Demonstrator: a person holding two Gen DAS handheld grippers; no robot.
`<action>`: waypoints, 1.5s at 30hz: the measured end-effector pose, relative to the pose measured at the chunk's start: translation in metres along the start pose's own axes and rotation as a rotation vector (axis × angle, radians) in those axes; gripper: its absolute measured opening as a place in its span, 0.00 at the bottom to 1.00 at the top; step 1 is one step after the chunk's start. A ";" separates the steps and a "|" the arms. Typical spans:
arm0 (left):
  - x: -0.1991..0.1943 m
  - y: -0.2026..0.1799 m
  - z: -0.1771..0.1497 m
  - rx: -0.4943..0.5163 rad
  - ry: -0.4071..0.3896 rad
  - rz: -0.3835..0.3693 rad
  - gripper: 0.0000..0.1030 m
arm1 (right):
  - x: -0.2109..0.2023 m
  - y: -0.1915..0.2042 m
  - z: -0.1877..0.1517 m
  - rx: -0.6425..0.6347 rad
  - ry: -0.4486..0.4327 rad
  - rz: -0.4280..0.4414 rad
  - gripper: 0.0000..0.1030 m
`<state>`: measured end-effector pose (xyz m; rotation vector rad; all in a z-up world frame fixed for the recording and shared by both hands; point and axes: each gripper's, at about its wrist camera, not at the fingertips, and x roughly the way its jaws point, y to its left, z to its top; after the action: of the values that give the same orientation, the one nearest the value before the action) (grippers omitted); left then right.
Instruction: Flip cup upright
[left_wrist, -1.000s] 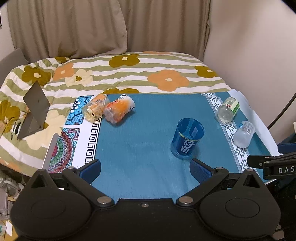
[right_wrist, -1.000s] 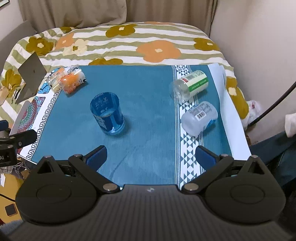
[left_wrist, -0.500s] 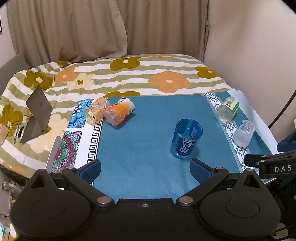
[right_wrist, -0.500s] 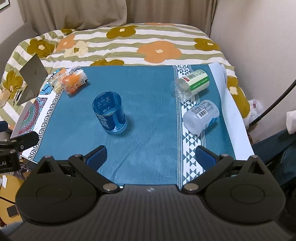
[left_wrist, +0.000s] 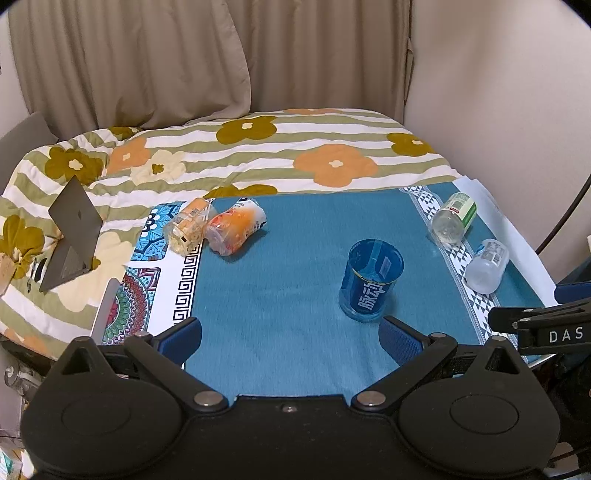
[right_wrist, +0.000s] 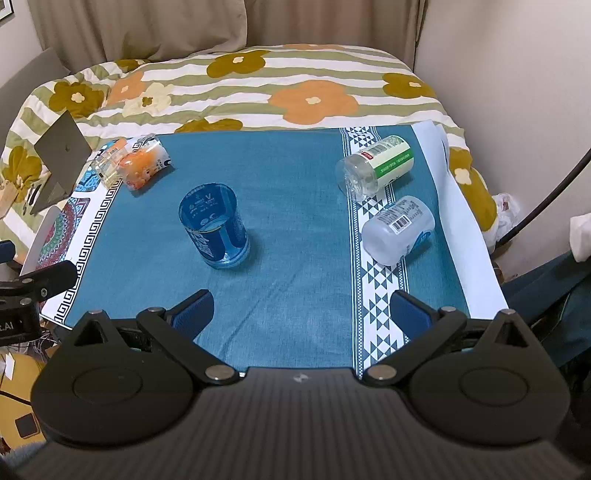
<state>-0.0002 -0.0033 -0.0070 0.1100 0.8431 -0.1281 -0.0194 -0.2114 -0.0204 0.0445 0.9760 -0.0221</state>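
Observation:
A clear blue cup (left_wrist: 371, 280) stands upright on the teal cloth (left_wrist: 288, 266), mouth up; it also shows in the right wrist view (right_wrist: 216, 227). My left gripper (left_wrist: 290, 336) is open and empty, held back near the cloth's front edge, the cup just ahead of its right finger. My right gripper (right_wrist: 301, 310) is open and empty, also near the front edge, with the cup ahead to its left.
Two orange cups (left_wrist: 236, 227) (left_wrist: 188, 225) lie on their sides at the cloth's far left. A green-labelled cup (right_wrist: 376, 168) and a frosted cup (right_wrist: 399, 230) lie on their sides at the right. A grey stand (left_wrist: 72, 236) sits on the flowered quilt (left_wrist: 295, 147).
Both grippers have drawn back and tilted up a little, so the scene sits lower in each view. The blue cup stays upright and still.

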 end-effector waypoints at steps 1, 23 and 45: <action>0.000 0.000 0.000 0.002 0.000 0.001 1.00 | 0.000 0.000 0.000 0.001 0.000 0.000 1.00; 0.002 -0.002 0.004 0.016 -0.013 0.017 1.00 | 0.000 -0.001 0.002 0.004 -0.002 -0.001 1.00; 0.002 0.000 0.009 0.022 -0.056 0.057 1.00 | 0.001 0.000 0.005 0.001 0.000 -0.004 1.00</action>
<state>0.0075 -0.0051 -0.0025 0.1507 0.7824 -0.0867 -0.0148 -0.2118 -0.0183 0.0434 0.9761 -0.0266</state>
